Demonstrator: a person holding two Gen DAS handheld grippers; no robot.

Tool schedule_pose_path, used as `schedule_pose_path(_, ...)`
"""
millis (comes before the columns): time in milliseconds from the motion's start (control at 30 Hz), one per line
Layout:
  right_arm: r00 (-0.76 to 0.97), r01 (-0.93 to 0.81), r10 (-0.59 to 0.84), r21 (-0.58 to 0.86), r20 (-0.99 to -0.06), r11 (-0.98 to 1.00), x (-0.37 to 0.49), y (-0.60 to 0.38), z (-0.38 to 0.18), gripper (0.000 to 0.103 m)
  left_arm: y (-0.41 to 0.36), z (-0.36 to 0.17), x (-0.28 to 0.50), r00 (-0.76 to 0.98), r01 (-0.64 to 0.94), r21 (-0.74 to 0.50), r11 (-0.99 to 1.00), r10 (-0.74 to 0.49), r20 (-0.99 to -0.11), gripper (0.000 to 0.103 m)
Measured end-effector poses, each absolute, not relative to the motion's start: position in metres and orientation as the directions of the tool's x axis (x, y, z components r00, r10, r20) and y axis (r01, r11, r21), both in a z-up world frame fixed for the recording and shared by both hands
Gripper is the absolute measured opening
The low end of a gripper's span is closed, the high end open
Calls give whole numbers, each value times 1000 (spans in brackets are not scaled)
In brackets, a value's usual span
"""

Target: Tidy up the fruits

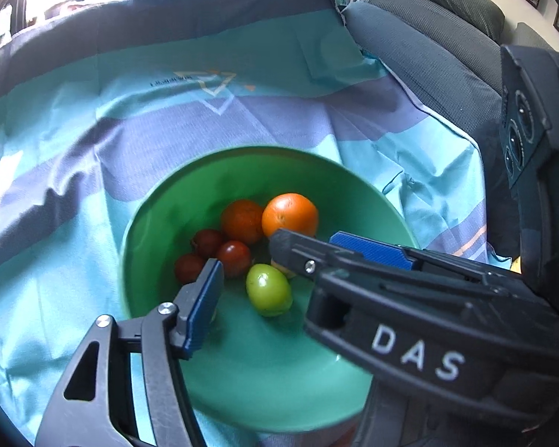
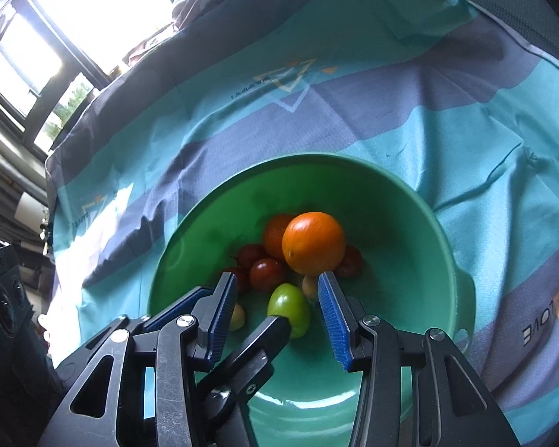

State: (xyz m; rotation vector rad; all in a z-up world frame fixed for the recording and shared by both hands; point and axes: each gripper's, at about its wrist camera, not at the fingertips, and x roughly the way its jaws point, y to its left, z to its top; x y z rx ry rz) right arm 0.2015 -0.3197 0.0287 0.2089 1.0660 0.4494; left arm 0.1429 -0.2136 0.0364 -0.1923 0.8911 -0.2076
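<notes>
A green bowl (image 1: 160,223) (image 2: 410,223) on a blue-and-purple cloth holds two oranges (image 1: 290,215) (image 2: 313,244), several small dark red fruits (image 1: 234,257) (image 2: 266,273), a green fruit (image 1: 268,289) (image 2: 289,307) and small pale yellow fruits (image 2: 310,286). My left gripper (image 1: 249,260) is open above the bowl; only its left finger shows clearly in its own view. My right gripper (image 2: 277,290) is open over the green fruit. In the left wrist view the right gripper (image 1: 372,264) crosses from the right. In the right wrist view a left gripper finger (image 2: 264,339) touches the green fruit.
The cloth (image 1: 93,130) (image 2: 466,111) covers the surface. A grey padded seat (image 1: 428,37) lies at the far right. A dark device with round knobs (image 1: 521,130) (image 2: 3,298) stands beside the cloth. Bright windows (image 2: 37,56) lie at the far left.
</notes>
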Motion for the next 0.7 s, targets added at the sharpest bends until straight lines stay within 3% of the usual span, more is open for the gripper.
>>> schedule_pose_path(167,453,-244,440,367,-776,898,196,-325,39,48,-210,49,132,644,95,-215,972,-224,-732,74)
schedule_pose_path(700,555,-221,369,296,-745,929,182,-330,64,48,-197,68,114,695,-6,-176,984,-123,-708,77)
